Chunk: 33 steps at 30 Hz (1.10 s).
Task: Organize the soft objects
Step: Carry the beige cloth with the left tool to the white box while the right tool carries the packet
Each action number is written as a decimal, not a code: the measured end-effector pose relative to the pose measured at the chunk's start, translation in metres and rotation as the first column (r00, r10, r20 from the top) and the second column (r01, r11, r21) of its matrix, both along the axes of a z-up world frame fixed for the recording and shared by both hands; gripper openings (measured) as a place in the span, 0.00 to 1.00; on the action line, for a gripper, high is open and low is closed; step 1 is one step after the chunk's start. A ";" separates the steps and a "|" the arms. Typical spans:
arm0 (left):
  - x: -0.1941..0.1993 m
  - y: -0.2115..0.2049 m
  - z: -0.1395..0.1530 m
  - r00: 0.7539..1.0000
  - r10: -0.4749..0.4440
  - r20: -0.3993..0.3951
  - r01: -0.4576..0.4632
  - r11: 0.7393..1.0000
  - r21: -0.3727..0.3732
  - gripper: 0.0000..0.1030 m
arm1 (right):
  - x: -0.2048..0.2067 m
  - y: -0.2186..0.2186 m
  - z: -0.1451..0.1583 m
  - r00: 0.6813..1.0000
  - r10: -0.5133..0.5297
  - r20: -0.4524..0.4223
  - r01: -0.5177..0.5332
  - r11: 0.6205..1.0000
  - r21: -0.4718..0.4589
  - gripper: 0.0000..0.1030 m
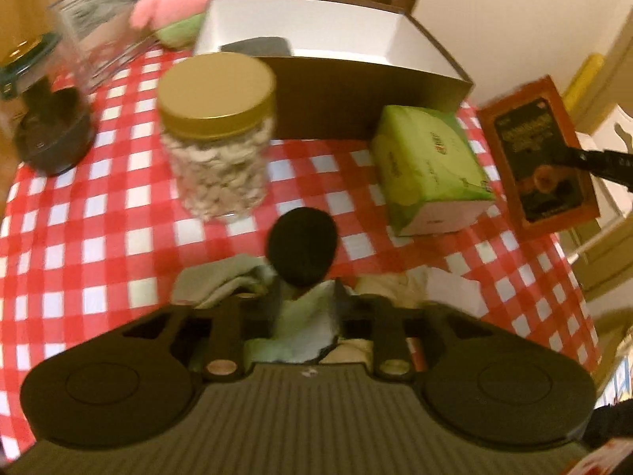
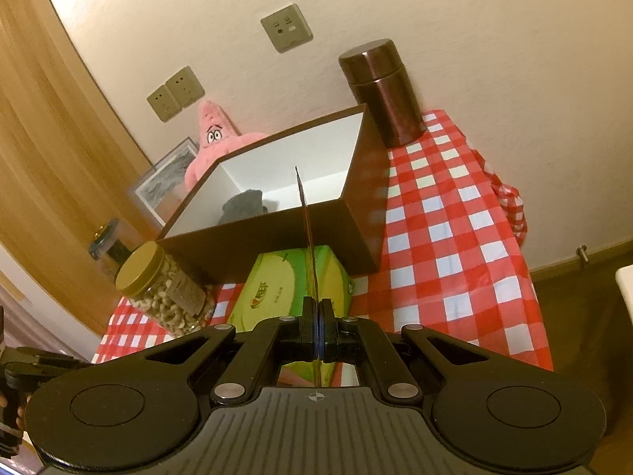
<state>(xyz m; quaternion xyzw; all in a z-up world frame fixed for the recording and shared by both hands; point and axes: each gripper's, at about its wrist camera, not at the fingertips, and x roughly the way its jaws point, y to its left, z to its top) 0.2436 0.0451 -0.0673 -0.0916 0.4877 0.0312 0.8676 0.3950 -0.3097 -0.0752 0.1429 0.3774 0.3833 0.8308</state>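
My left gripper [image 1: 306,308] is shut on a pale cloth [image 1: 304,324] with a black round soft piece [image 1: 302,251] sticking out past the fingers, above more pale cloths [image 1: 221,279] on the checkered table. My right gripper [image 2: 315,316] is shut on a thin flat red-and-black packet [image 2: 306,221], seen edge-on; it also shows in the left wrist view [image 1: 540,154]. The brown box [image 2: 277,229] with white inside holds a dark grey soft item [image 2: 245,206]; the box also shows in the left wrist view [image 1: 356,91]. A pink star plush [image 2: 215,138] sits behind the box.
A gold-lidded jar of nuts [image 1: 217,134] and a green tissue pack [image 1: 427,166] stand before the box. A dark glass jar [image 1: 47,118] is at the left, a brown metal canister [image 2: 381,93] at the back right, a framed picture [image 2: 166,182] against the wall.
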 end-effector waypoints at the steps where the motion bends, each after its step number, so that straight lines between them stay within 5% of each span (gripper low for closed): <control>1: 0.003 -0.007 -0.003 1.000 -0.027 -0.005 0.027 1.000 -0.005 0.32 | 0.000 0.000 0.000 1.000 -0.002 -0.002 0.002 1.000 0.000 0.00; 9: 0.016 -0.067 -0.039 0.965 -0.253 -0.073 0.254 0.967 0.003 0.44 | -0.002 -0.009 -0.004 1.000 -0.018 -0.017 0.018 1.000 -0.002 0.00; 16: 0.027 -0.092 -0.072 0.943 -0.297 -0.152 0.318 0.938 0.136 0.52 | -0.008 -0.017 -0.012 0.999 -0.032 -0.040 0.032 0.999 -0.014 0.00; 19: 0.026 -0.095 -0.078 0.944 -0.295 -0.150 0.319 0.930 0.182 0.42 | -0.010 -0.021 -0.015 0.998 -0.042 -0.050 0.041 0.999 -0.017 0.00; 21: 0.025 -0.094 -0.078 0.946 -0.291 -0.142 0.314 0.933 0.178 0.23 | -0.010 -0.023 -0.016 0.997 -0.048 -0.053 0.048 0.999 -0.019 0.00; 24: 0.025 -0.089 -0.075 0.954 -0.271 -0.131 0.290 0.944 0.159 0.10 | -0.009 -0.026 -0.017 0.997 -0.054 -0.051 0.053 0.998 -0.022 0.00; 33: 0.019 -0.044 -0.009 0.991 -0.126 0.041 0.125 0.991 0.040 0.08 | 0.004 -0.025 -0.007 0.999 -0.036 -0.021 0.036 0.999 -0.005 0.00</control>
